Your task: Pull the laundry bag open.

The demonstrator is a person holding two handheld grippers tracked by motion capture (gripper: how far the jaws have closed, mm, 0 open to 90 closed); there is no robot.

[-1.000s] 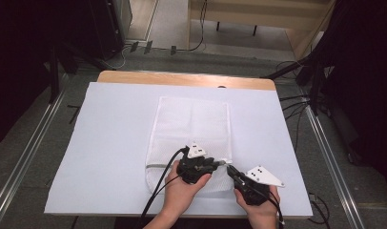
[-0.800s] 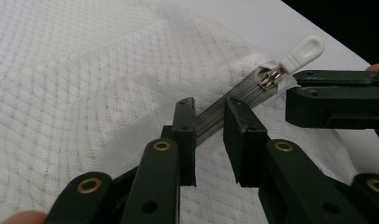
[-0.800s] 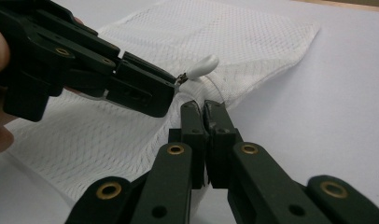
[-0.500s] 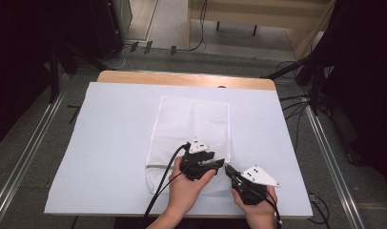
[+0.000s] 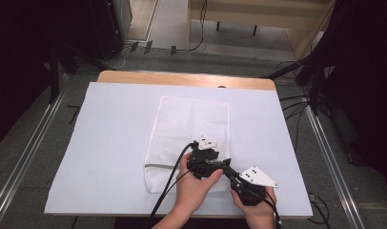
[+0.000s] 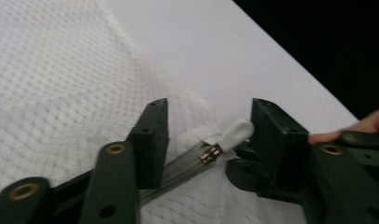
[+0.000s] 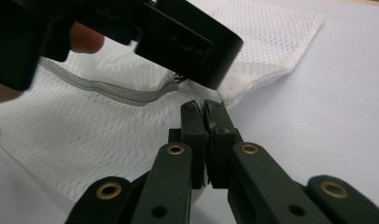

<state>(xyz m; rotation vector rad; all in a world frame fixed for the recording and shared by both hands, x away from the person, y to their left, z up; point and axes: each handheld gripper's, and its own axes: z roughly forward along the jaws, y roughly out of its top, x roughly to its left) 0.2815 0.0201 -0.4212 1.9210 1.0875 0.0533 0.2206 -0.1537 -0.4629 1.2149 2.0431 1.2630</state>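
A white mesh bag (image 5: 191, 124) lies flat on the white sheet, its grey zipper (image 5: 160, 165) running along the near end. My left gripper (image 5: 224, 164) stands open over the zipper's right end. In the left gripper view (image 6: 209, 109), the brass slider (image 6: 210, 153) and its white tab (image 6: 239, 131) lie between the jaws, untouched. My right gripper (image 5: 231, 173) comes in from the near right and is shut on the bag's fabric beside the zipper end (image 7: 204, 106). In the right gripper view, the left gripper (image 7: 183, 39) hangs just above its tips.
The white sheet (image 5: 110, 143) covers a wooden table (image 5: 182, 78). Black cables trail from both grippers off the near edge. Metal rails (image 5: 25, 157) and dark equipment flank the table, and floor cables lie at the right.
The left gripper has shifted slightly right and toward the right gripper along the zipper. The right gripper has barely moved.
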